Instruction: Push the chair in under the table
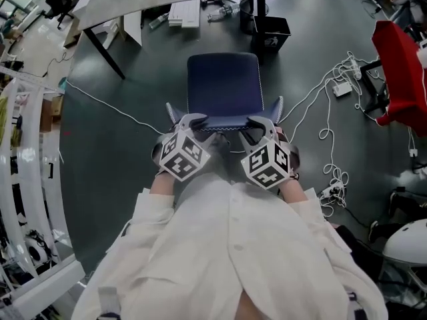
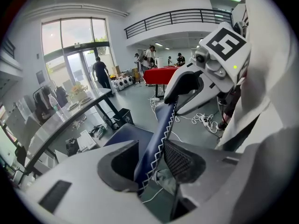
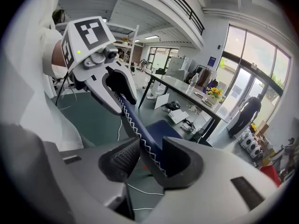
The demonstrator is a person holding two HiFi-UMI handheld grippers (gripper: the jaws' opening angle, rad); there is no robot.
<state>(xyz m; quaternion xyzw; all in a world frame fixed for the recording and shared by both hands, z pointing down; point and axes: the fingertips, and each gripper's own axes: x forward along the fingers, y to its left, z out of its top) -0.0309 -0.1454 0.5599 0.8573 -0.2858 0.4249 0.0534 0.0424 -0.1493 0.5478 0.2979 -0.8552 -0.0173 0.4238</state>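
Between the jaws of your left gripper (image 1: 192, 121) was the top edge of the blue chair (image 1: 223, 85), and the pads pressed on it from both sides. Your right gripper (image 1: 261, 121) pinched the same edge a little way along. Past both grippers, the seat stood out on the floor (image 1: 133, 145), not yet under the table (image 1: 127, 2). You had your hold, but the push was left to do.
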